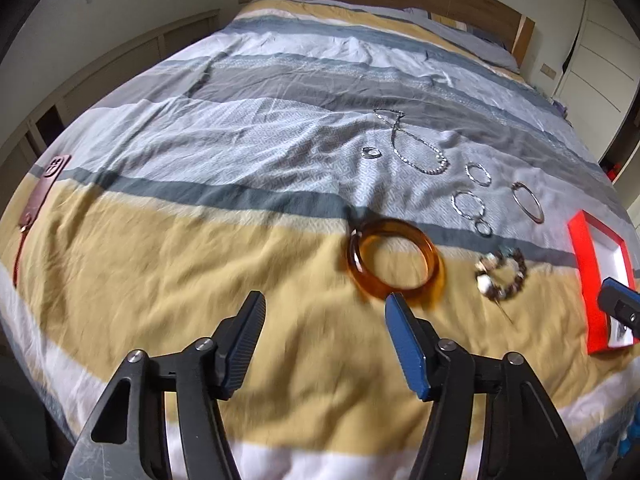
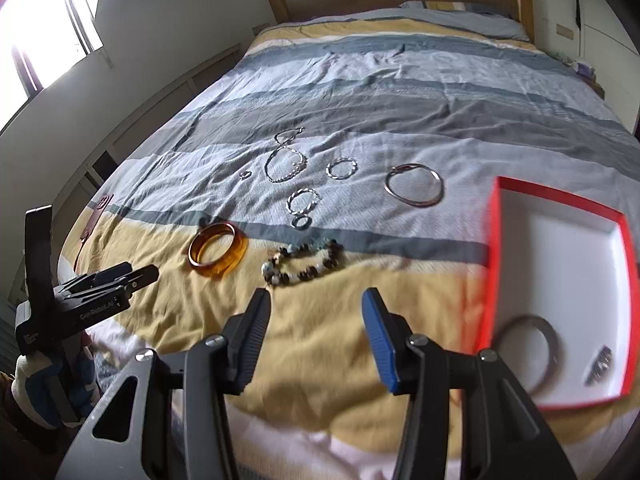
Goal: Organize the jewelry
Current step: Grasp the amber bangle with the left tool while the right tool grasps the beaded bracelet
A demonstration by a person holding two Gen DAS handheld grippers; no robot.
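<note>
Both grippers, left (image 1: 325, 300) and right (image 2: 316, 298), gape empty above the rumpled striped quilt (image 1: 200, 264); glossy amber bangle (image 1: 394, 260), beaded bracelet (image 2: 302, 263), red box (image 2: 560, 280) nearby.

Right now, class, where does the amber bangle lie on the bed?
The amber bangle lies flat on the yellow stripe of the bedspread, just ahead of the open left hand-held gripper, with the beaded bracelet to its right.
</note>
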